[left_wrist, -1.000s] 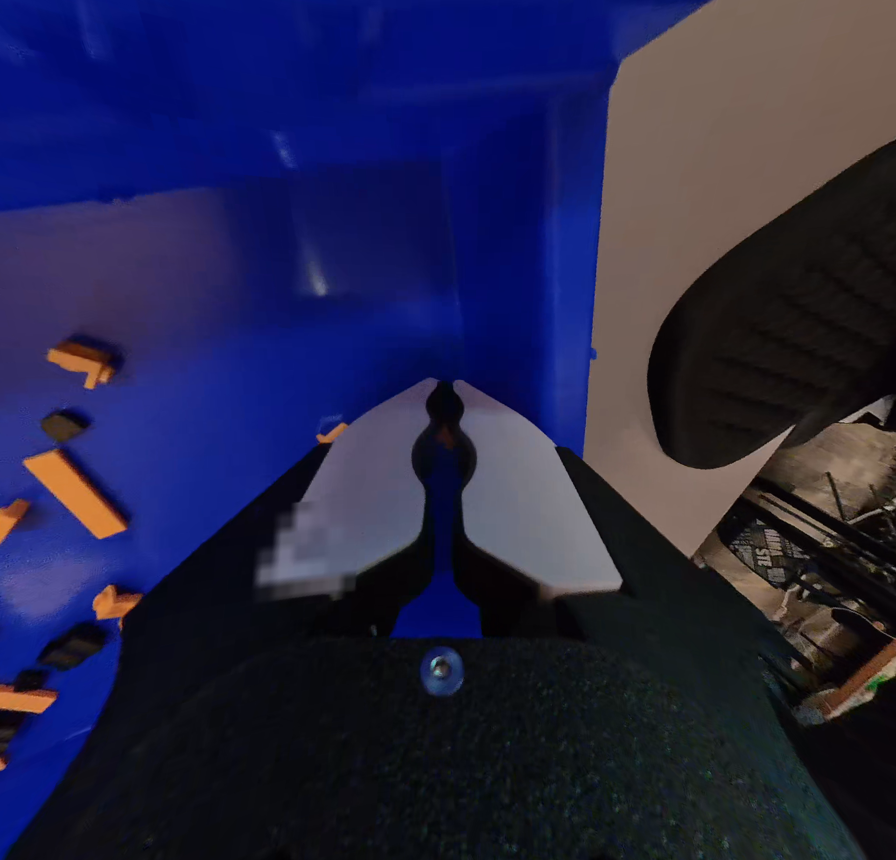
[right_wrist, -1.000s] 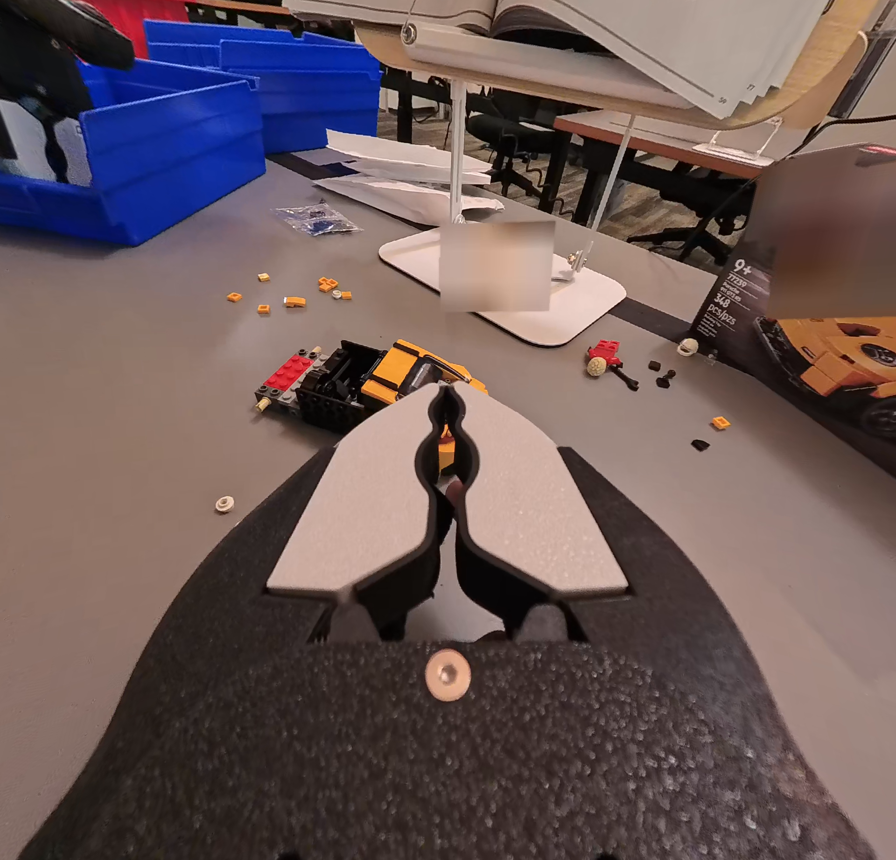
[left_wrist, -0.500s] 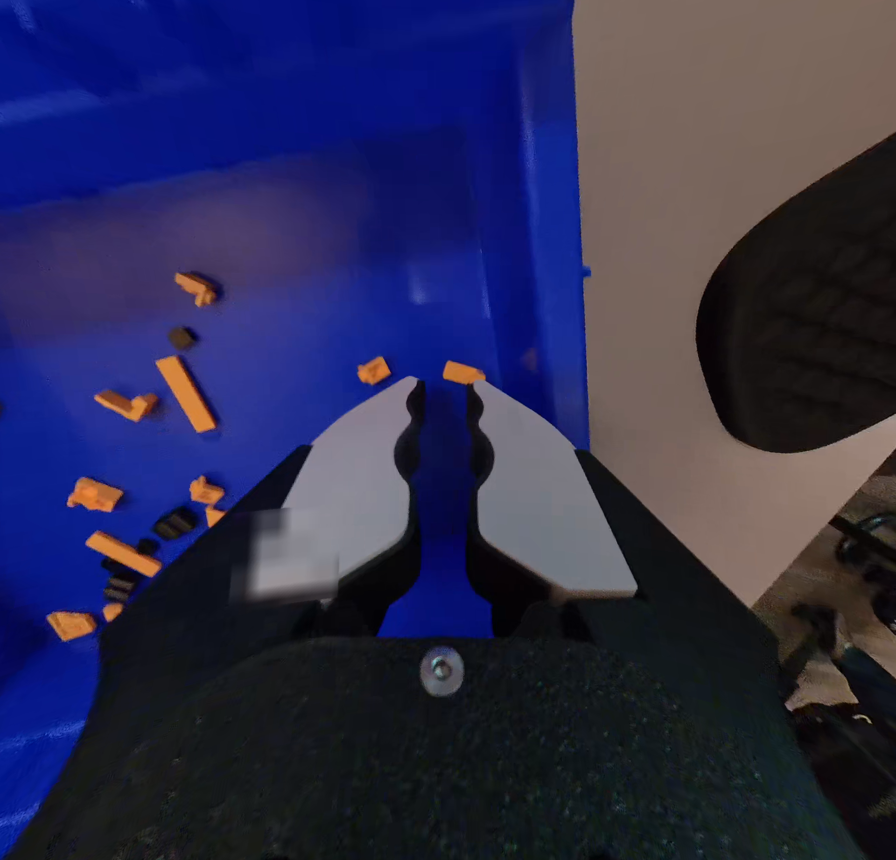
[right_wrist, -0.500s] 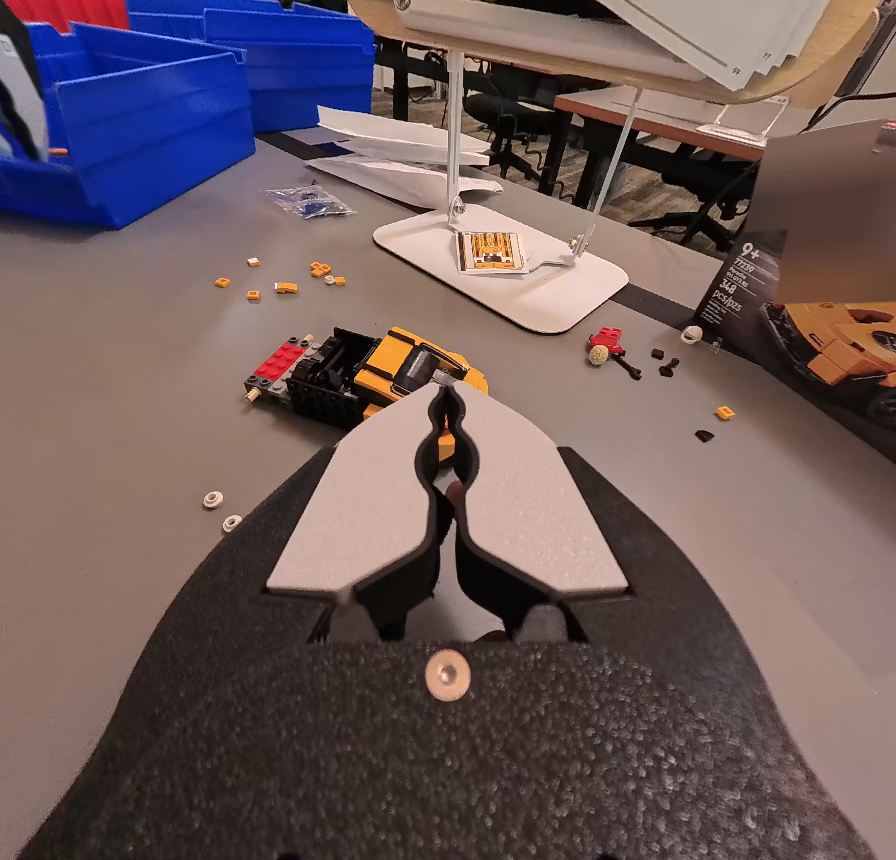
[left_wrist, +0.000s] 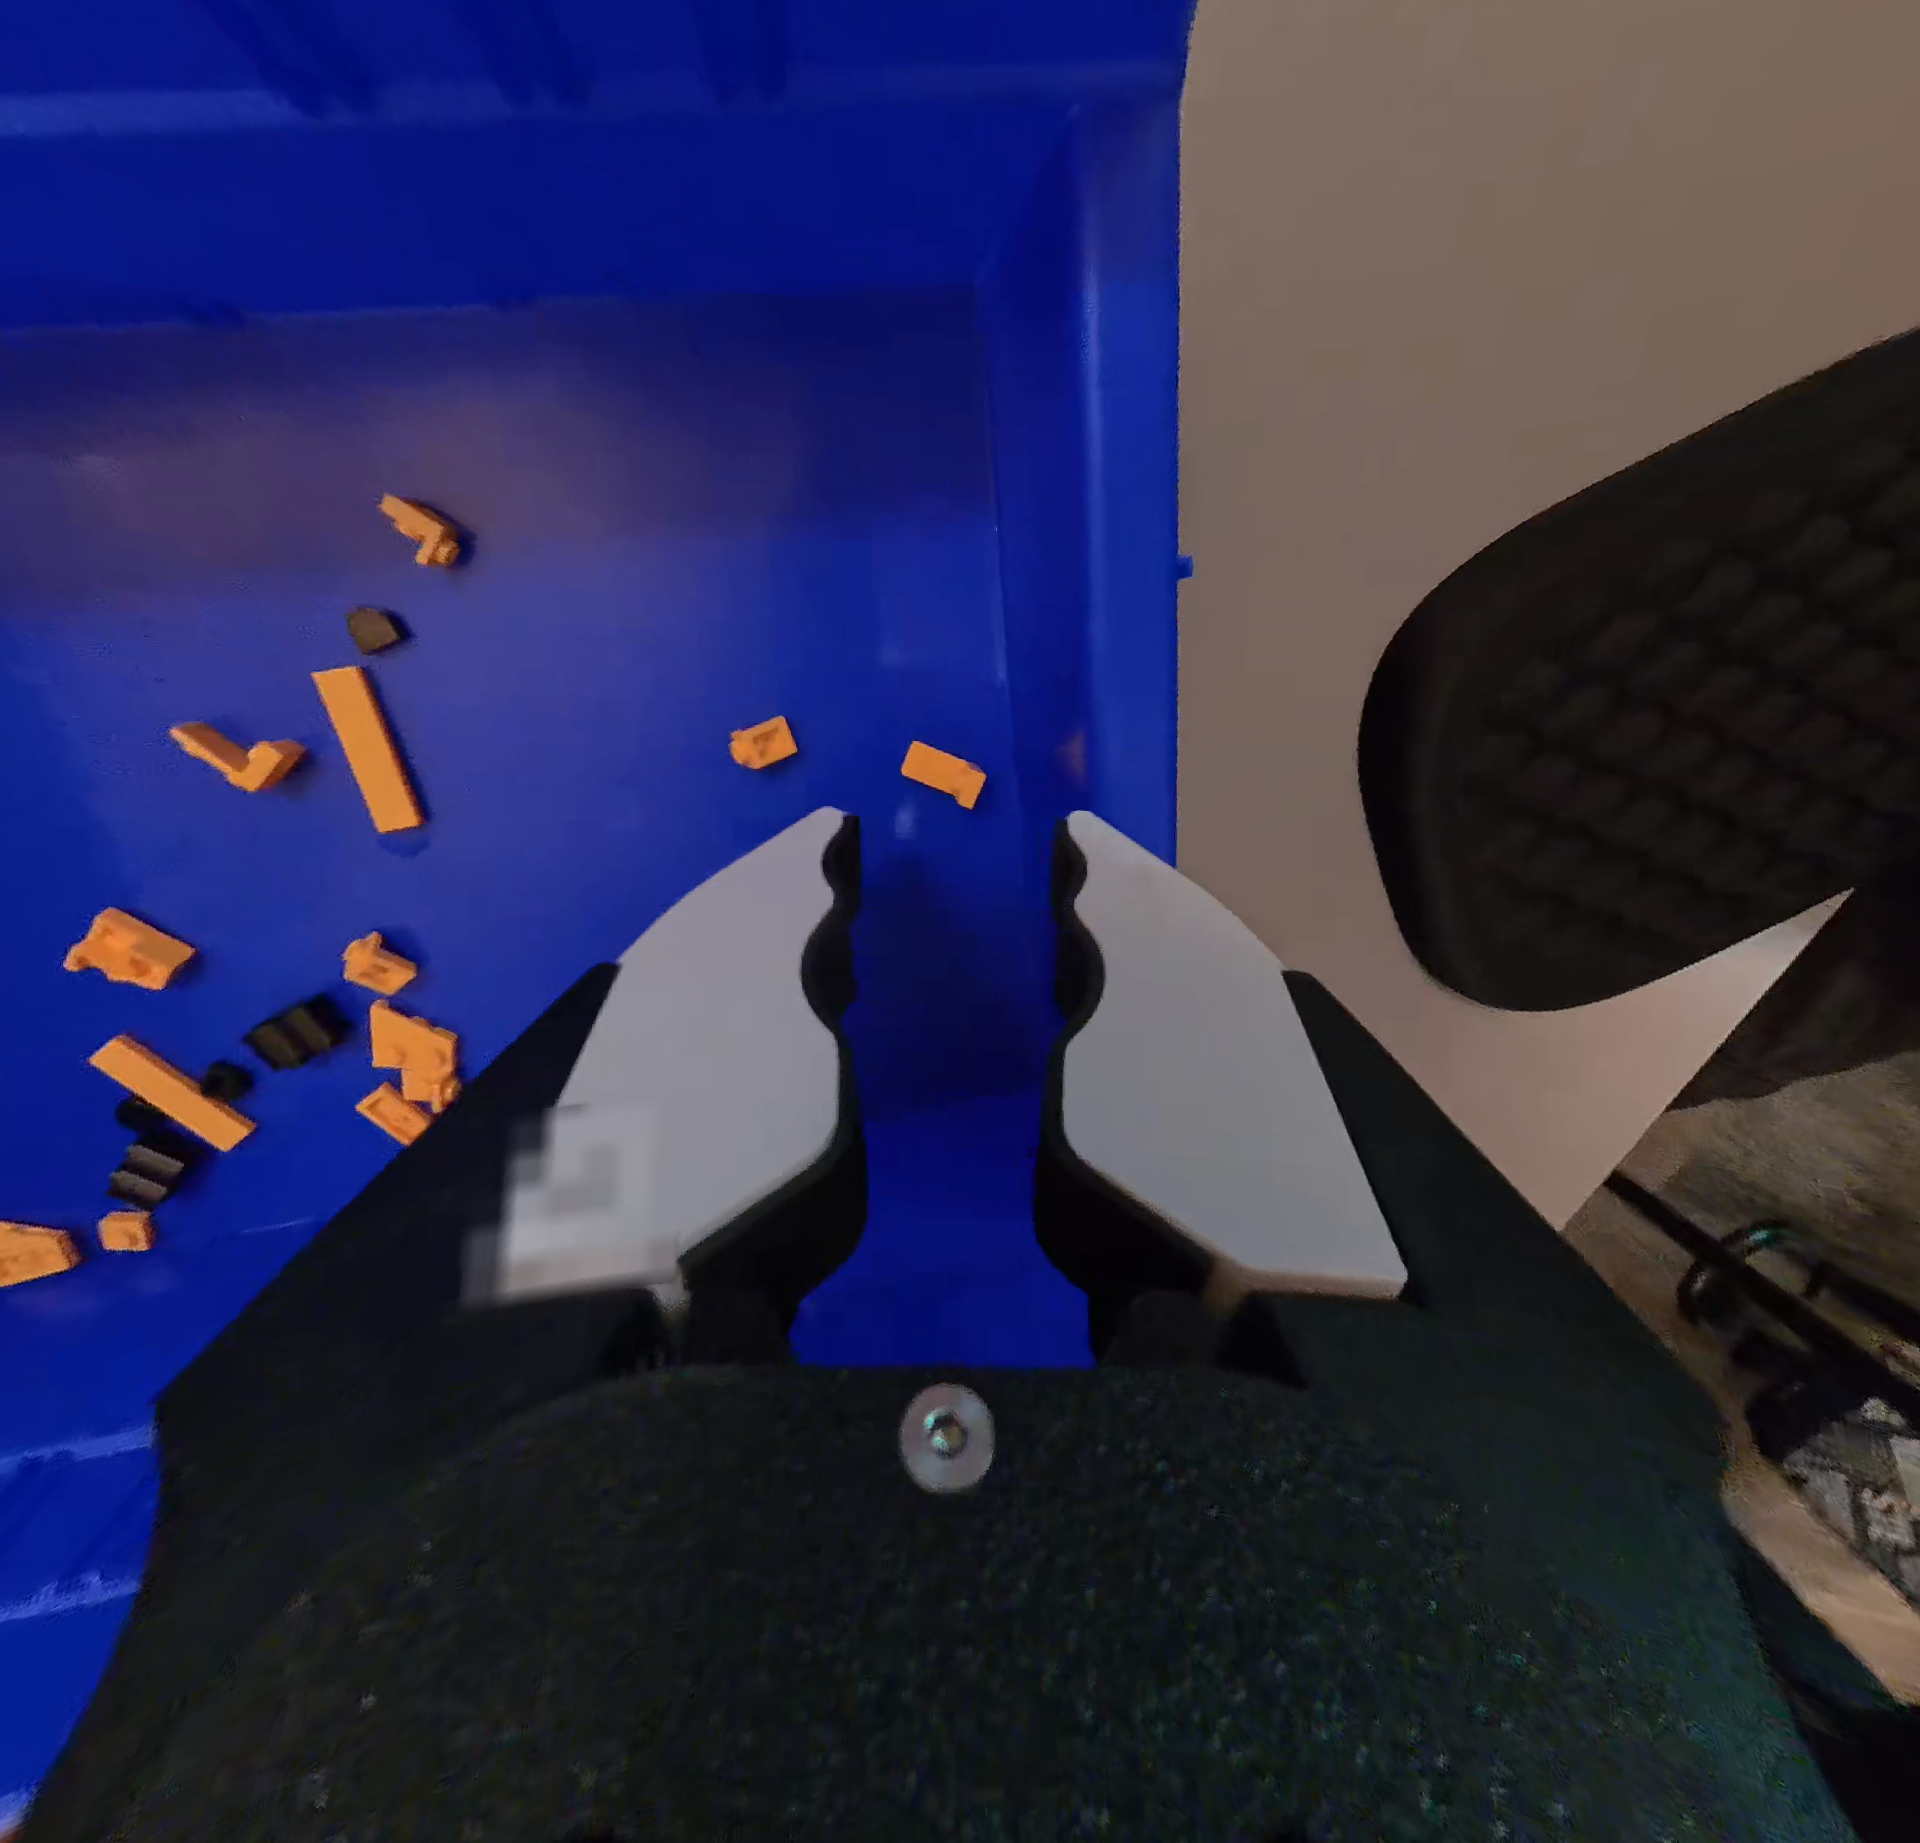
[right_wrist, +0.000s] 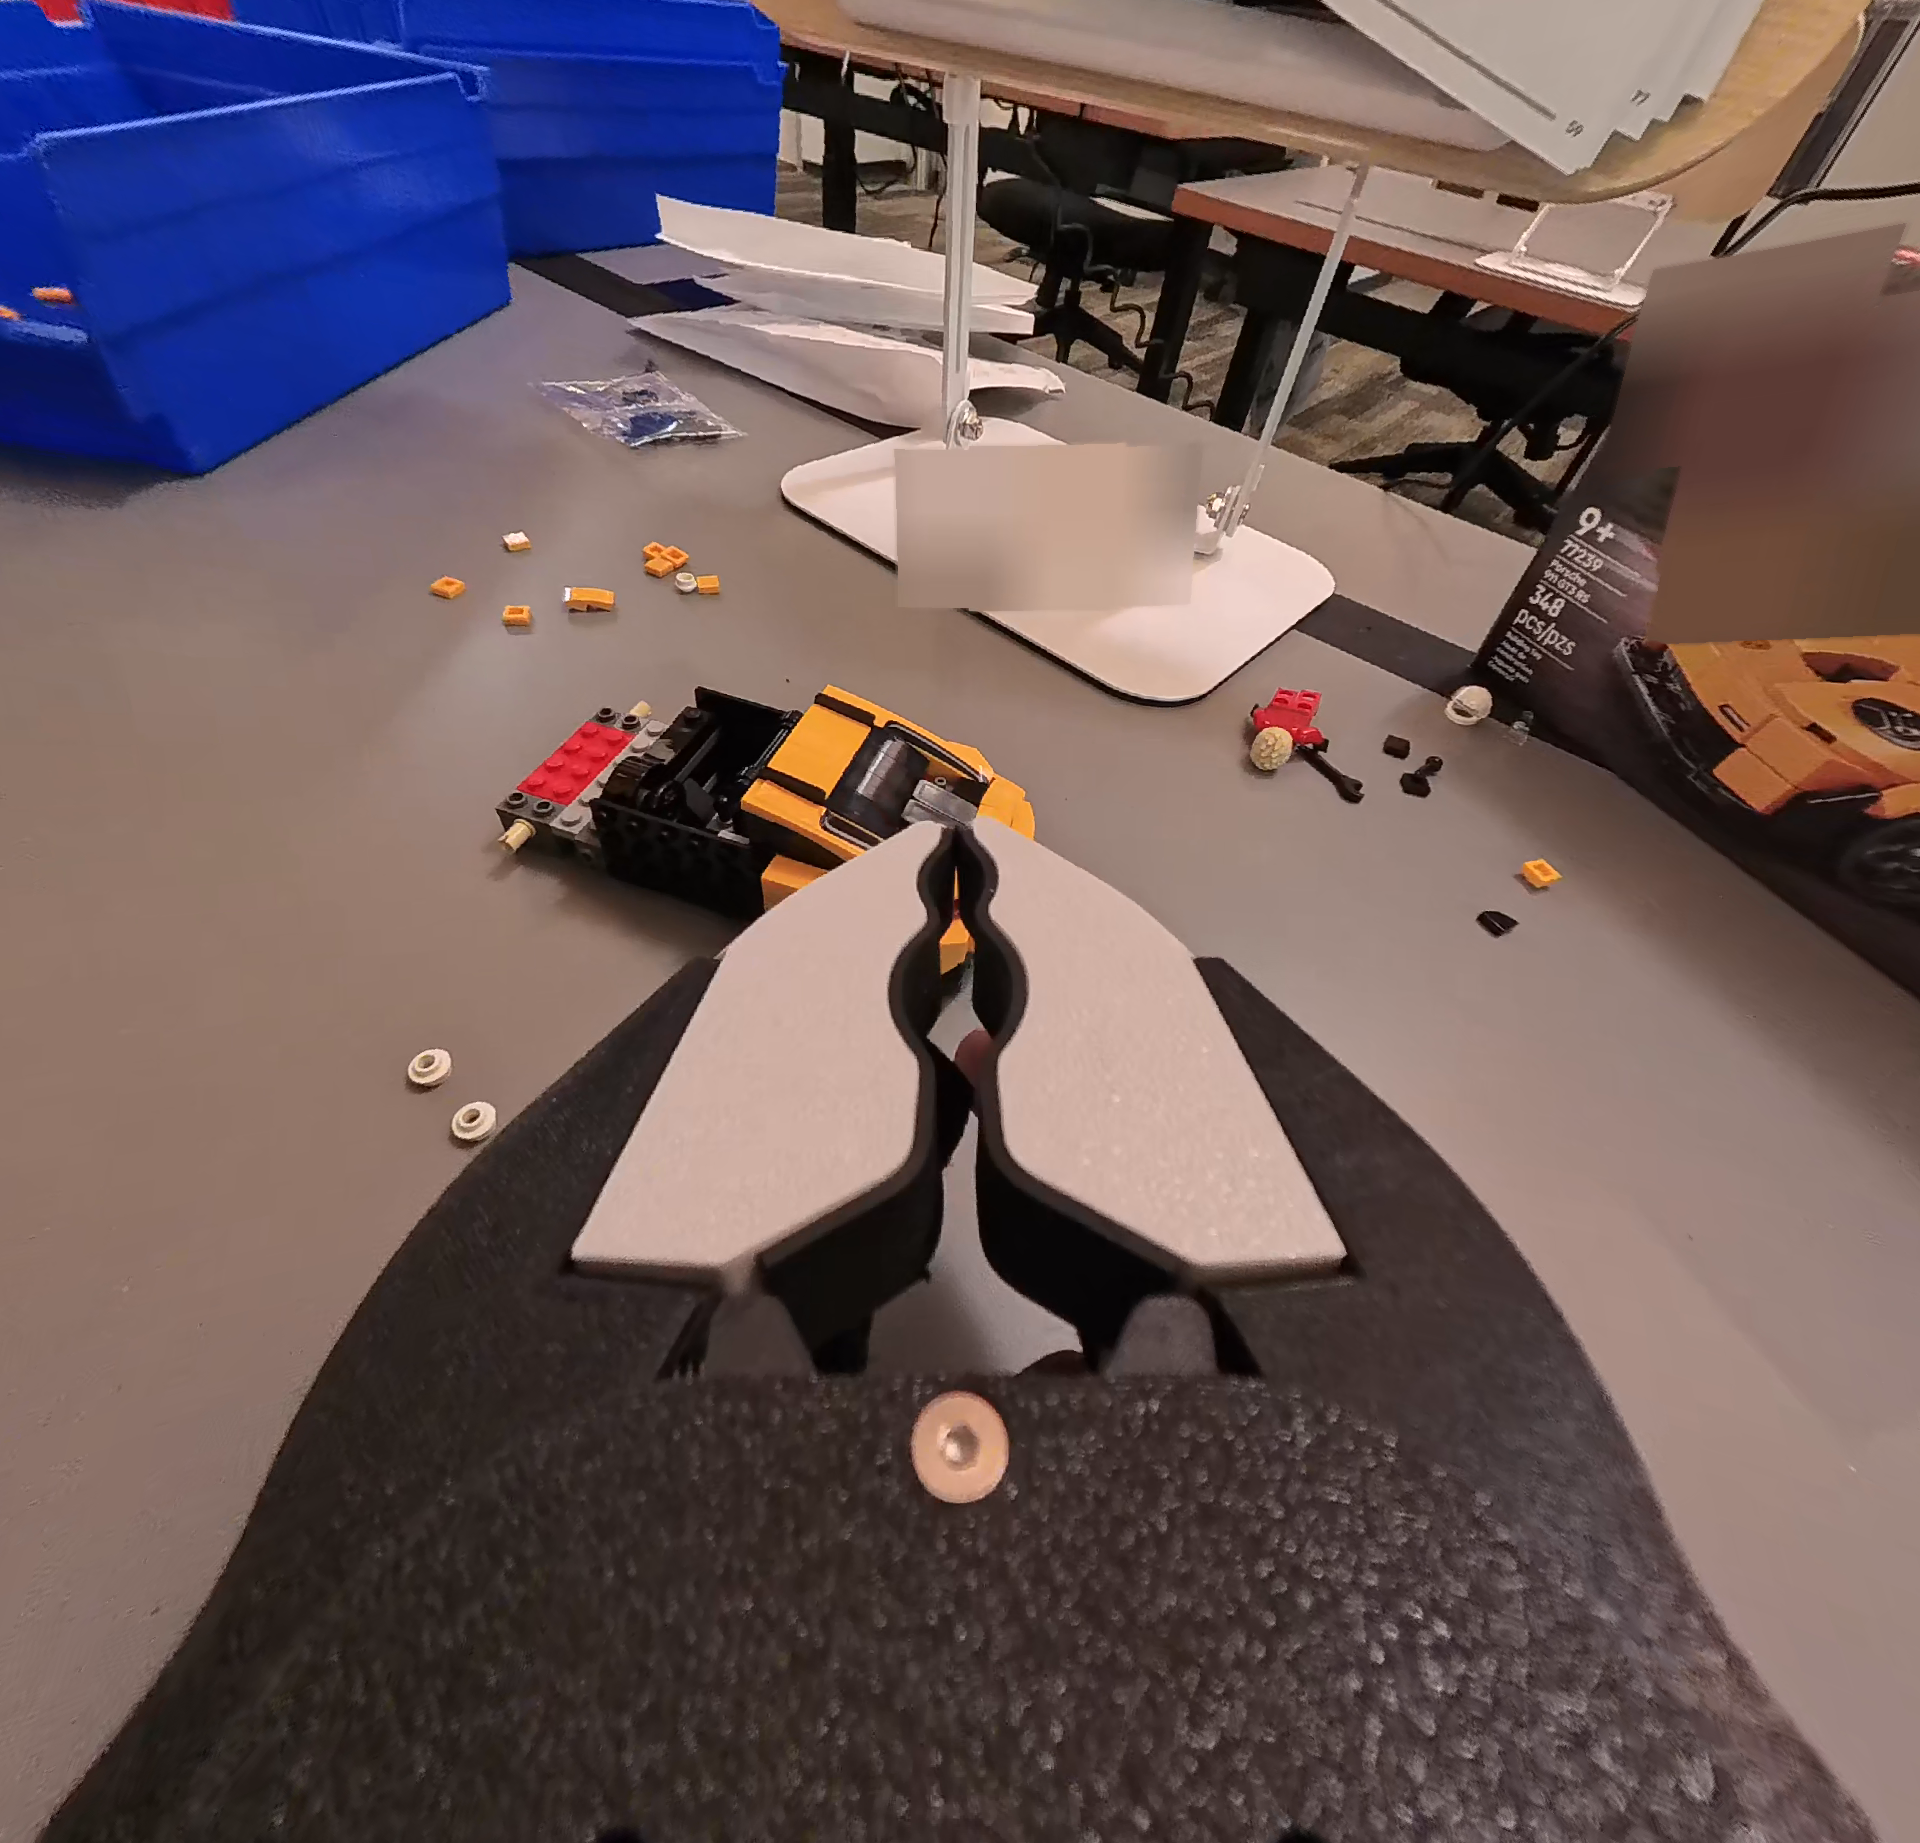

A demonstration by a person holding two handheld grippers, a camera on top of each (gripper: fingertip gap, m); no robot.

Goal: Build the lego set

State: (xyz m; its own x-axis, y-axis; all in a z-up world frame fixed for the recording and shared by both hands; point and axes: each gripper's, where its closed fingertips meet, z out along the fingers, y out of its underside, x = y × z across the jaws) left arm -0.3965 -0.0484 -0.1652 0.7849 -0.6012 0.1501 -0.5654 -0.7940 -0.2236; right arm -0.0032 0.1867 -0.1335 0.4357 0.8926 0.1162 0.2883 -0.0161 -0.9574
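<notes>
The left gripper (left_wrist: 954,827) hangs over the inside of a blue plastic bin (left_wrist: 623,235), its 2 grey fingers (left_wrist: 727,1014) standing well apart with only the bin's blue floor showing between them; nothing is in its grasp. Just beyond the fingertips lie 2 small orange bricks: one (left_wrist: 942,773) near the bin's right wall, the other (left_wrist: 764,742) a little to its left. Farther left on the bin floor lies a scatter of more orange pieces, among them a long flat orange plate (left_wrist: 367,749), and a few small black pieces (left_wrist: 296,1033). Right of the bin wall is a pale surface and a dark ribbed shape (left_wrist: 1662,713) that is too blurred to name.

The right gripper (right_wrist: 954,835) is held low over a grey table (right_wrist: 260,858), its 2 fingers drawn together at the tips. Whether the tips pinch anything cannot be told. Just beyond and partly behind the tips lies a partly built toy car (right_wrist: 769,806), orange body with black and red bricks at its left end. Near left of the gripper sit 2 small white round pieces (right_wrist: 452,1095). Farther off are loose orange studs (right_wrist: 582,588), a clear bag of dark parts (right_wrist: 639,406), a white stand base (right_wrist: 1195,640), blue bins (right_wrist: 260,266) at far left, and the set's box (right_wrist: 1766,733) at right.
</notes>
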